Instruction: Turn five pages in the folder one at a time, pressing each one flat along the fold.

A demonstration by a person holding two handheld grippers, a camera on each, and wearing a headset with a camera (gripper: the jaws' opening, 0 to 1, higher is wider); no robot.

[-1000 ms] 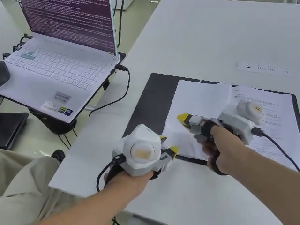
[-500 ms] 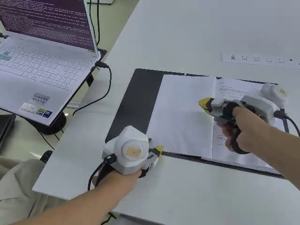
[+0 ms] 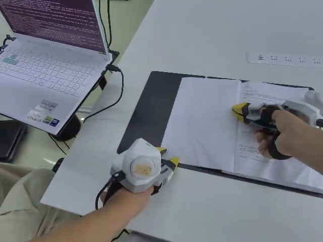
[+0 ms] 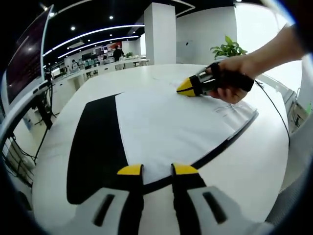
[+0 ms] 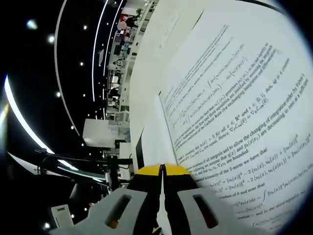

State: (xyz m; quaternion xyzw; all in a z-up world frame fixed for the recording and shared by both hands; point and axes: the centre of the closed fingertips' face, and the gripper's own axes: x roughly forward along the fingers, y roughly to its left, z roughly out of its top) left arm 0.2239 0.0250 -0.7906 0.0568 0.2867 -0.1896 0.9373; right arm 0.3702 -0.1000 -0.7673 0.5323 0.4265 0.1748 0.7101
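White surface (image 3: 212,30) carries a black folder (image 3: 151,106), lying open and flat toward the near side, to the right of a laptop (image 3: 50,70). On the folder's left half rests a turned page (image 3: 202,126), blank side up and flat. On the right half a printed page (image 3: 272,98) faces up. The right tongs (image 3: 238,111) have their yellow tips closed against each other with nothing between them. They are laid at the fold between the two pages, so the pressing-flat of this turn seems to be in hand. The left tongs (image 3: 168,156) sit at the folder's near edge, jaws slightly apart and empty. At least one turn looks done, but how many of the five cannot be counted, and the next sheet is not yet lifted.
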